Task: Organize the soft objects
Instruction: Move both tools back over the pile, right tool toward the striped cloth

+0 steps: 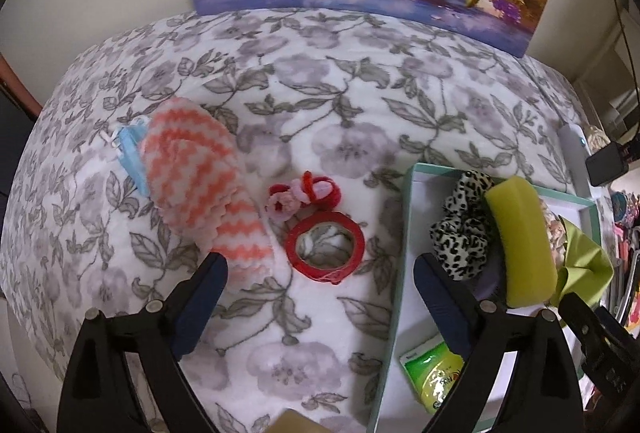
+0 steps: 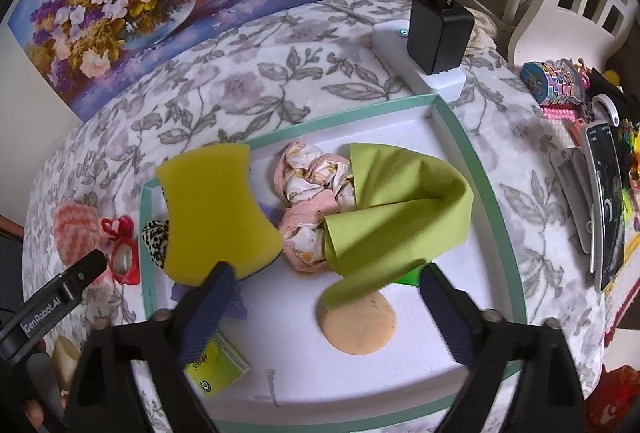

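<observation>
From the left gripper (image 1: 316,281), jaws spread and empty, the striped cloth (image 1: 200,189) lies at eleven o'clock on the worktop (image 1: 360,105). The right gripper (image 2: 324,293), released, hangs over the tray (image 2: 460,129); the yellow sponge (image 2: 216,209) lies at ten o'clock, the green cloth (image 2: 400,201) at one.

Both handheld grippers point steeply downward with jaws spread wide and nothing between the pads. The left gripper (image 1: 320,279) hangs over the bed's patterned cover beside the tray's left edge; the right gripper (image 2: 326,283) hangs above the tray's near half.
</observation>
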### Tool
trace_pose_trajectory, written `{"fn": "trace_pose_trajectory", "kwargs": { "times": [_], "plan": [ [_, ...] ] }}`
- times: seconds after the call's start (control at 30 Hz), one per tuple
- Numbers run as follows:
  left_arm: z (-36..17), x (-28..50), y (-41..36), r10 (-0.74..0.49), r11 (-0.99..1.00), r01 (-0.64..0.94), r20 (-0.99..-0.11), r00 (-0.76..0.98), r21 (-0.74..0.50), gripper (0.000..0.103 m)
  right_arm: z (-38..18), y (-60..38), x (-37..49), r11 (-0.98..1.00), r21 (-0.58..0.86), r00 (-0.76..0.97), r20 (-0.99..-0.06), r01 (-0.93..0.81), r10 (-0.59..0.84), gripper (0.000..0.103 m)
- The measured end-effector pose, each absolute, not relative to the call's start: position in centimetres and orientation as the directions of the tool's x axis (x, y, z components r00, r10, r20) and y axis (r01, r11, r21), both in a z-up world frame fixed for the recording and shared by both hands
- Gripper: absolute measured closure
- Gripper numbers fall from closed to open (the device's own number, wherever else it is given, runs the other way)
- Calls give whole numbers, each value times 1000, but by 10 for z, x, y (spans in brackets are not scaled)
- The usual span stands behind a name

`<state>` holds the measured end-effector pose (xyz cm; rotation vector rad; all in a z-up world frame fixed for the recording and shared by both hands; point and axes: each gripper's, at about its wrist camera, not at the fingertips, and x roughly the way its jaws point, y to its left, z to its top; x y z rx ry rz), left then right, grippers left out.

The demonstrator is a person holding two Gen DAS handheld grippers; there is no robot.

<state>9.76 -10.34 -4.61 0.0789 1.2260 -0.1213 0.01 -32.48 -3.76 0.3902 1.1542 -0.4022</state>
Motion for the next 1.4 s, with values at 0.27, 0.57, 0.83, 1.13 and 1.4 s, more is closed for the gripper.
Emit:
{"fn": "trace_pose_trajectory", "kwargs": {
  "times": [0.27,0.57,0.83,1.13,1.4],
  "plan": [
    [-51,102,-91,-25,996,89,-944,329,5,8,-33,-317,3,876,75,364,-924,476,-118,0],
    [-32,112,-57,4,1000,16,-916,402,11,8,-8,-304,2,882,70,423,-893,466,-153,0],
    [-8,117,-3,65,995,-99,-888,455,22,8,20,-259,11,929,78,508,-852,363,-126,0],
    [2,119,71,115,967,-255,-878,465,-9,8,15,-206,30,956,152,523,-852,250,-1,0],
    [2,117,106,116,943,-328,-876,467,-50,8,1,-159,51,967,182,510,-857,175,69,0]
  ]
}}
